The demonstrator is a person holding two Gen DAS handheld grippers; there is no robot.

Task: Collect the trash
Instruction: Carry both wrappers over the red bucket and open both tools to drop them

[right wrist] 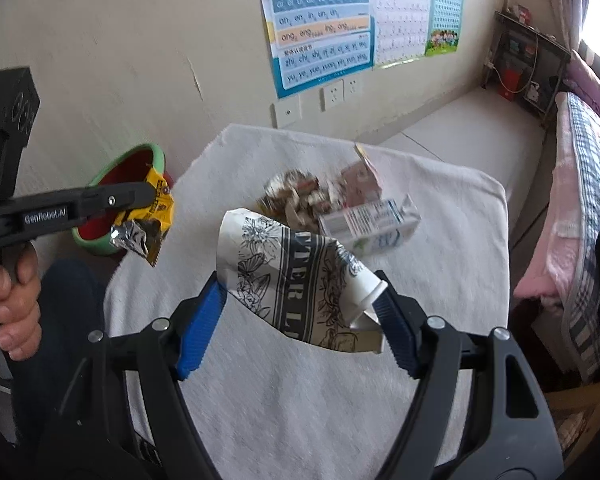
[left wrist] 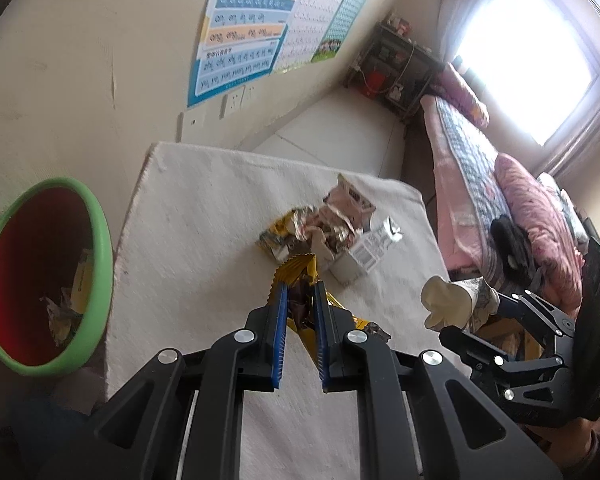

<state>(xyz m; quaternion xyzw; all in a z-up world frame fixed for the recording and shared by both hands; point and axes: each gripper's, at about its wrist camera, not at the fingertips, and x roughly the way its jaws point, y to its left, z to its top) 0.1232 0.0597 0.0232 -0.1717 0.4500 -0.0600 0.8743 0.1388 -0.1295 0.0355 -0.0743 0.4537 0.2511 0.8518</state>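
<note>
Bedroom setup: pinyin posters (right wrist: 320,28) on a cream wall, a bed (left wrist: 500,200) with pink bedding off to the right under a bright window, and a small desk (right wrist: 300,400) covered in a white towel in the middle. Green-rimmed bin (left wrist: 48,280) with a red inside sits on the floor just beside the desk's left edge, and it already has some scraps in it.

Both tools are loaded. Left tool (left wrist: 300,300) is pinched tight on a yellow snack wrapper (left wrist: 296,272); in the right wrist view that wrapper hangs in the air roughly in front of the bin. Right tool (right wrist: 300,308) sits fairly wide, its blue pads pressing on either side of a crumpled paper cup (right wrist: 296,276) with black floral print, held clear of the towel. More trash is left at the far end of the desk: a heap of shiny wrappers (right wrist: 296,196), a pinkish carton (right wrist: 360,180) and a white milk box (right wrist: 372,224).

My take on doing the drop well: get the wrapper fully over the bin's mouth before letting go, since it's light and floppy and could flutter onto the floor or catch on the rim. The cup looks squashed, so I'd keep an even squeeze and avoid tilting it until it's over the bin too. One hand at a time seems safer, otherwise the tools crowd each other at the opening.
</note>
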